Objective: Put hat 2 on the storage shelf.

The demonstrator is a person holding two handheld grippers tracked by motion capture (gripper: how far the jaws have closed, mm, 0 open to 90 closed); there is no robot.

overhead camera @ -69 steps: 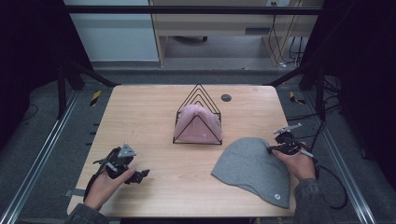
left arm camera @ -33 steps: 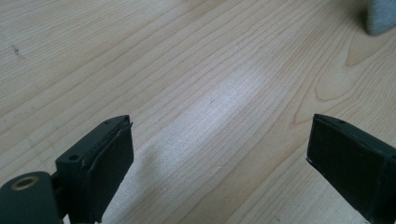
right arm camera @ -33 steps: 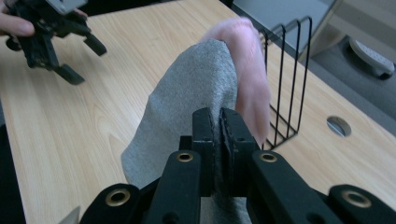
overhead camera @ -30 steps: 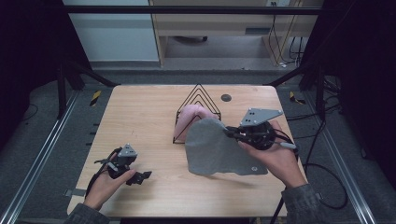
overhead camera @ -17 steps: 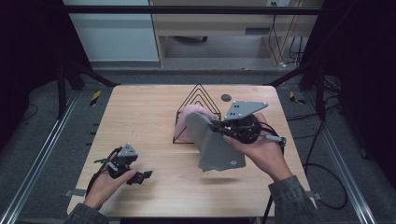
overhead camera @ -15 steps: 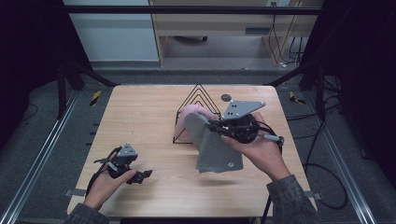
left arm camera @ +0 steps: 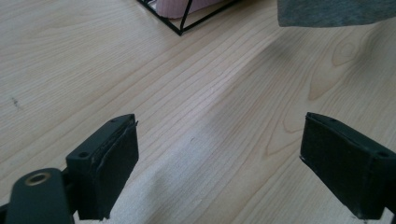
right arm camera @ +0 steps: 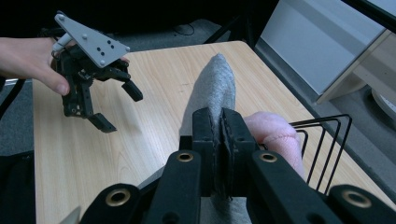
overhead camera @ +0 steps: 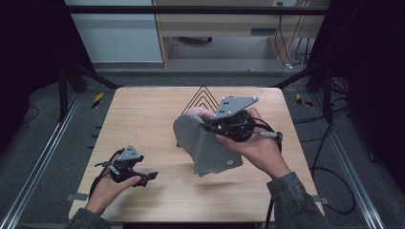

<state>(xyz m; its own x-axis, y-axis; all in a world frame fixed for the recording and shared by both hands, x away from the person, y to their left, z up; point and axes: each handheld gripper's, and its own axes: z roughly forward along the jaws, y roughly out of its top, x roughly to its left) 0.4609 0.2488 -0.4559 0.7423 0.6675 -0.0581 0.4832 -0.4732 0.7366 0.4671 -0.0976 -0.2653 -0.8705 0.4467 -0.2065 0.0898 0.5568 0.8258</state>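
Step in hand: carrying the grey beanie (overhead camera: 206, 145) toward the black wire rack (overhead camera: 202, 96), where a pink hat (right arm camera: 274, 132) already sits. Right gripper (overhead camera: 210, 126) has its fingers pinching the beanie's edge; the cloth hangs lifted above the desk (overhead camera: 143, 119), just in front of the rack. Left gripper (overhead camera: 149, 175) rests low near the desk's front, fingers spread and lately narrowing a touch, nothing between them. Next probably: draping the beanie over the rack's peak. Right gripper view shows the pinch close up; high view gives the layout.
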